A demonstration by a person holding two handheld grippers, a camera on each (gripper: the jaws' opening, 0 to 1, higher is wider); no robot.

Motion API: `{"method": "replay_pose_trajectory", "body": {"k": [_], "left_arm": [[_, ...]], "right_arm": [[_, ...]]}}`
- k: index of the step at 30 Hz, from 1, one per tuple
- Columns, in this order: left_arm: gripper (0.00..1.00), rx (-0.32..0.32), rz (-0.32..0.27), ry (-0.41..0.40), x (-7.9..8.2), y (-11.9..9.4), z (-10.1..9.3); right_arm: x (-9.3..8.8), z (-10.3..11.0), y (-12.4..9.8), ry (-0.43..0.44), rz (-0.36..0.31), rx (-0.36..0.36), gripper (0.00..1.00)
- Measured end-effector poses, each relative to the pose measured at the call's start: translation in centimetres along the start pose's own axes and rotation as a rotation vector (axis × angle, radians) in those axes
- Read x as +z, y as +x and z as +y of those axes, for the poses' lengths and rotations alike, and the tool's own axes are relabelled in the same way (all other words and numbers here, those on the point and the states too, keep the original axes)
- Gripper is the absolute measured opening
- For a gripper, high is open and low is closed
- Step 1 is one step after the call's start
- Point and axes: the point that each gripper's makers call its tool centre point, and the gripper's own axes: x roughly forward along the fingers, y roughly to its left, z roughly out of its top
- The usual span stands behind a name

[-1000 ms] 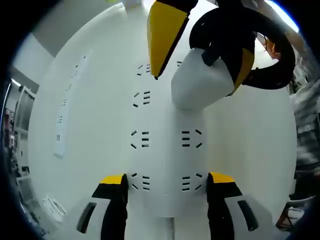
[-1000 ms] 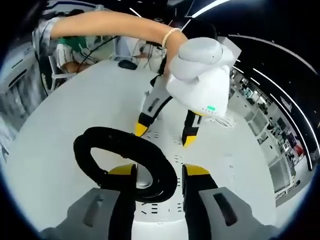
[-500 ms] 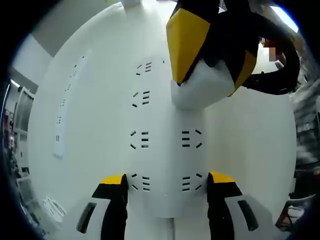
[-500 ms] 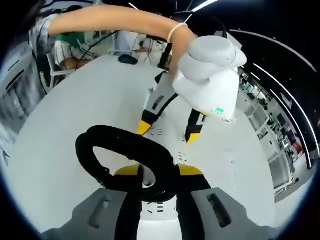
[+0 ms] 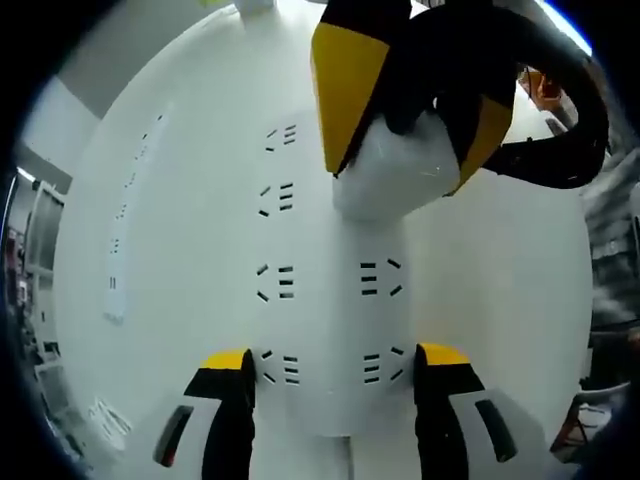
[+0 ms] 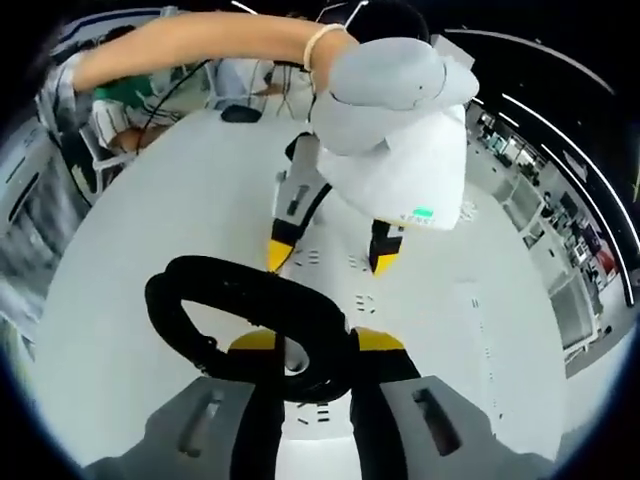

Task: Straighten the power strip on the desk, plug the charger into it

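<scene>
Charger poised over the sockets, risk of a crooked push.

I hold the charger (image 5: 395,170) clamped in my right tool (image 6: 303,348), its black cable (image 6: 220,300) coiled beside the jaws; my left tool (image 5: 335,365) sits spread, its jaws straddling the near end of the power strip (image 5: 330,300) on the white worktop (image 5: 180,250). The strip's long axis runs straight away from my left tool, socket rows facing up. If I press with the pins off the slots, I judge the strip could skid or twist, since I cannot tell that the open jaws pin it.
</scene>
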Motion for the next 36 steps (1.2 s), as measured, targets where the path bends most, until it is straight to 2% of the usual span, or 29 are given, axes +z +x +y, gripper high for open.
{"method": "replay_pose_trajectory", "body": {"k": [2,4,6,11,17,19,21,23,24,25,27,29,30,31,32,33,36], "left_arm": [[0.64,-0.003,-0.007,0.005,0.0,0.0,0.0],[0.64,-0.009,-0.021,0.012,0.0,0.1,0.0],[0.64,-0.016,-0.03,0.019,0.2,0.1,0.0],[0.64,-0.02,-0.031,0.029,0.3,0.1,-0.1],[0.64,-0.027,-0.025,0.044,0.3,0.1,-0.1],[0.64,-0.028,-0.021,0.046,0.4,0.1,-0.1],[0.64,-0.03,-0.023,0.05,0.4,0.1,-0.1],[0.64,-0.032,-0.027,0.051,0.4,0.1,-0.1],[0.64,-0.032,-0.027,0.053,0.4,0.1,-0.1],[0.64,-0.033,-0.028,0.055,0.5,0.1,-0.1],[0.64,-0.032,-0.018,0.058,0.6,0.1,-0.1],[0.64,-0.033,-0.003,0.061,0.6,0.2,-0.1],[0.64,-0.033,0.002,0.062,0.6,0.2,-0.1],[0.64,-0.033,0.006,0.063,0.6,0.2,-0.1],[0.64,-0.035,0.003,0.063,0.6,0.2,-0.1],[0.65,-0.037,-0.002,0.063,0.6,0.2,-0.1],[0.65,-0.038,-0.005,0.064,0.7,0.2,-0.1]], "right_arm": [[0.0,0.1,0.1,0.005,0.014,-0.013,0.21],[-0.1,0.3,0.2,-0.054,0.066,-0.028,0.21],[-0.1,0.3,0.3,-0.029,0.088,-0.029,0.21],[-0.2,0.2,0.3,-0.008,0.08,-0.013,0.21],[-0.2,-0.6,0.5,0.085,0.07,0.036,0.21],[-0.2,-0.5,0.5,0.078,0.065,0.043,0.21],[-0.4,-0.3,0.5,0.072,0.07,0.007,0.21],[-0.3,-0.1,0.5,-0.006,0.086,-0.031,0.21],[-0.5,0.3,0.5,-0.005,0.088,-0.044,0.21],[-0.5,0.2,0.5,-0.029,0.082,-0.044,0.21],[-0.7,0.0,0.5,0.001,0.06,-0.011,0.21],[-0.6,-0.5,0.6,0.099,-0.019,0.037,0.21],[-0.7,-0.7,0.4,0.126,-0.082,0.051,0.22],[-0.7,-0.8,0.4,0.116,-0.107,0.017,0.22],[-0.9,-0.7,0.4,0.094,-0.098,-0.017,0.22],[-0.9,-0.9,0.4,0.032,-0.08,-0.072,0.22],[-0.8,-0.7,0.5,0.058,-0.075,-0.053,0.22]]}}
